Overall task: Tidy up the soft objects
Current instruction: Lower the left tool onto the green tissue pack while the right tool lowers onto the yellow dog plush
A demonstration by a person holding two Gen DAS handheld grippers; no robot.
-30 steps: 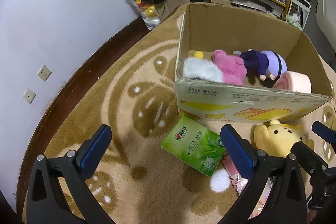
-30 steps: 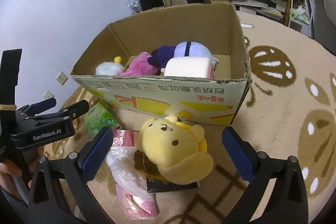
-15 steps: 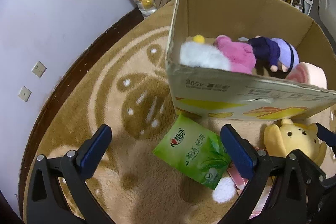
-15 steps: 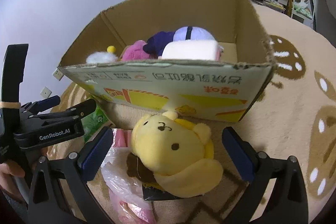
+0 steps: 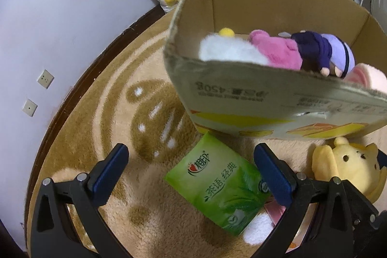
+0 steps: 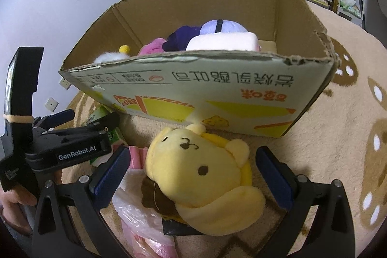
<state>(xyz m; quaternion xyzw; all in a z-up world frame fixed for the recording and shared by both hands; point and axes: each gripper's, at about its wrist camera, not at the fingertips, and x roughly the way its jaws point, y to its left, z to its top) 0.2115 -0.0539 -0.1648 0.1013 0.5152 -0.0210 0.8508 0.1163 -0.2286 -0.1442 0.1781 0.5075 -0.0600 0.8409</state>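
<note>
Both grippers nearer now, yellow plush (image 6: 200,175) between right jaws (spread wide)

Open brown cardboard box (image 6: 217,93): upright on carpet, holds white fluffy plush (image 5: 227,50), pink plush (image 5: 278,52), purple plush doll (image 5: 324,52), pale pink roll cushion (image 6: 222,41). Yellow bear plush (image 6: 200,175): just before box front wall, face up. Green tissue pack (image 5: 217,187): flat, near box front-left corner.

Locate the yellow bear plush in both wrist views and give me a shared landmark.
Left wrist: yellow bear plush at lower right, on the rug, right of the green tissue pack.
Right wrist: centre bottom, between the open claw fingers.
Shared landmark: the cardboard box just behind it.
</note>
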